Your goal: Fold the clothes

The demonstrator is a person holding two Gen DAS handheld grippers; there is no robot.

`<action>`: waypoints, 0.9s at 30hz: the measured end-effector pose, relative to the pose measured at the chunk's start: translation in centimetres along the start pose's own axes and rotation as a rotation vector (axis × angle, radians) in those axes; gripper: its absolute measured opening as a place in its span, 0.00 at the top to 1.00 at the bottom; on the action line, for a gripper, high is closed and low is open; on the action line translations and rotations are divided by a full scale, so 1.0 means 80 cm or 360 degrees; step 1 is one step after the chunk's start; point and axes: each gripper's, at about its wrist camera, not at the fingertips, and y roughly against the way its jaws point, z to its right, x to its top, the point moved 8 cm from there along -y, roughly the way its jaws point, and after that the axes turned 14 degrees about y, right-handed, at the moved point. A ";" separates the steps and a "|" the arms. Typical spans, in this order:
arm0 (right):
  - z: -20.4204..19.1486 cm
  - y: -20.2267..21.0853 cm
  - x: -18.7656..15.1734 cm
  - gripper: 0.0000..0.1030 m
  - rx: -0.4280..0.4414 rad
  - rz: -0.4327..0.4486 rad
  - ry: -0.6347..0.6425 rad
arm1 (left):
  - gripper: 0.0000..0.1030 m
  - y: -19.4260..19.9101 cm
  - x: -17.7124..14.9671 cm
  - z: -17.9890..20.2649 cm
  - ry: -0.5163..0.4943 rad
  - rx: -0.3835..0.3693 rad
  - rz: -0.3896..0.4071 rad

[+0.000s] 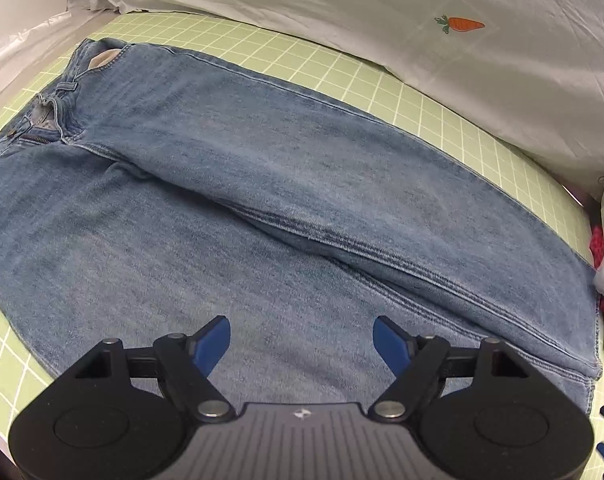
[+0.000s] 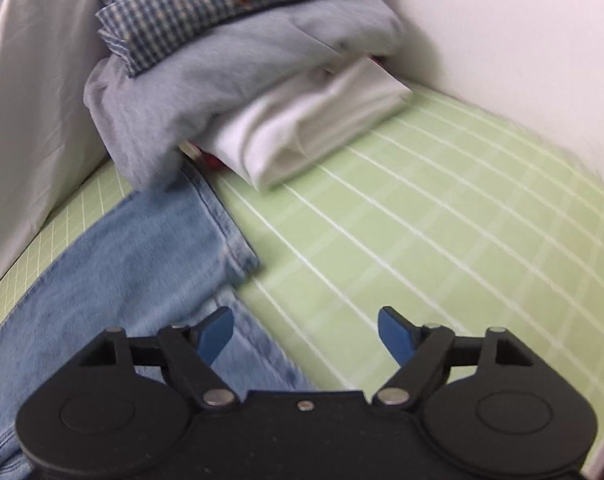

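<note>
Light blue jeans (image 1: 262,200) lie spread flat on the green grid mat (image 1: 441,112), waistband at the far left, one leg lying over the other. My left gripper (image 1: 302,340) hovers above the near leg, open, with nothing between its blue fingers (image 1: 214,340). In the right wrist view the hem end of the jeans (image 2: 150,252) lies at the left on the mat (image 2: 441,240). My right gripper (image 2: 305,334) stands open over the hem's edge and bare mat, its pads gripping nothing.
A stack of folded clothes sits past the hems: a checked shirt (image 2: 190,4) on top, a pale blue garment (image 2: 222,80), a white one (image 2: 309,132). A white sheet with a carrot print (image 1: 459,24) lines the mat's far side. A white wall (image 2: 521,60) borders the right.
</note>
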 end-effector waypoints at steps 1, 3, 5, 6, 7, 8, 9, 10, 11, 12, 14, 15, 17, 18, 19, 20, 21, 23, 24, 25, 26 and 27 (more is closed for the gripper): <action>0.000 0.004 -0.013 0.18 0.0007 -0.0011 -0.0003 | 0.23 0.004 -0.005 -0.002 -0.0010 -0.0015 0.0002; 0.000 0.019 -0.039 0.10 -0.0008 -0.0025 0.0016 | 0.22 0.013 -0.015 -0.006 -0.0035 -0.0038 0.0011; -0.004 0.031 -0.061 0.08 -0.0032 -0.0040 0.0055 | 0.22 0.022 -0.023 -0.014 -0.0051 -0.0053 0.0019; -0.006 0.036 -0.073 0.08 -0.0033 -0.0052 0.0070 | 0.22 0.025 -0.027 -0.018 -0.0055 -0.0058 0.0021; -0.009 0.040 -0.083 0.08 -0.0026 -0.0064 0.0076 | 0.22 0.029 -0.031 -0.022 -0.0059 -0.0063 0.0022; -0.011 0.045 -0.093 0.07 -0.0022 -0.0074 0.0081 | 0.21 0.034 -0.033 -0.028 -0.0057 -0.0062 0.0025; -0.015 0.049 -0.103 0.06 -0.0021 -0.0079 0.0088 | 0.21 0.038 -0.034 -0.034 -0.0054 -0.0061 0.0028; -0.019 0.053 -0.111 0.05 -0.0024 -0.0086 0.0099 | 0.21 0.042 -0.036 -0.040 -0.0051 -0.0060 0.0031; -0.023 0.055 -0.117 0.04 -0.0041 -0.0099 0.0124 | 0.21 0.046 -0.036 -0.046 -0.0046 -0.0059 0.0035; -0.028 0.058 -0.123 0.02 -0.0057 -0.0112 0.0148 | 0.21 0.050 -0.036 -0.052 -0.0040 -0.0058 0.0038; -0.038 0.062 -0.135 0.02 -0.0086 -0.0137 0.0186 | 0.20 0.057 -0.036 -0.064 -0.0037 -0.0054 0.0044; -0.041 0.063 -0.140 0.02 -0.0083 -0.0151 0.0165 | 0.20 0.060 -0.035 -0.071 -0.0039 -0.0052 0.0047; -0.049 0.064 -0.151 0.02 -0.0073 -0.0176 0.0136 | 0.20 0.065 -0.034 -0.086 -0.0050 -0.0047 0.0044; -0.055 0.063 -0.156 0.02 -0.0068 -0.0184 0.0137 | 0.20 0.067 -0.032 -0.094 -0.0048 -0.0047 0.0044; -0.060 0.063 -0.160 0.02 -0.0070 -0.0187 0.0143 | 0.20 0.070 -0.029 -0.101 -0.0046 -0.0046 0.0044; -0.065 0.064 -0.162 0.03 -0.0100 -0.0179 0.0160 | 0.20 0.071 -0.025 -0.109 -0.0038 -0.0041 0.0047; -0.069 0.064 -0.163 0.07 -0.0144 -0.0182 0.0174 | 0.20 0.073 -0.021 -0.116 -0.0030 -0.0036 0.0050; -0.076 0.068 -0.162 0.28 -0.0197 -0.0152 0.0189 | 0.20 0.077 -0.013 -0.130 -0.0013 -0.0030 0.0059; -0.079 0.071 -0.159 0.57 -0.0210 -0.0130 0.0199 | 0.20 0.078 -0.010 -0.136 -0.0012 -0.0030 0.0060; -0.083 0.073 -0.156 0.71 -0.0213 -0.0122 0.0228 | 0.20 0.079 -0.007 -0.141 -0.0010 -0.0031 0.0061; -0.086 0.074 -0.153 0.87 -0.0215 -0.0116 0.0254 | 0.20 0.078 -0.005 -0.147 -0.0010 -0.0029 0.0055; -0.086 0.075 -0.153 0.88 -0.0219 -0.0115 0.0263 | 0.20 0.078 -0.002 -0.152 -0.0009 -0.0027 0.0048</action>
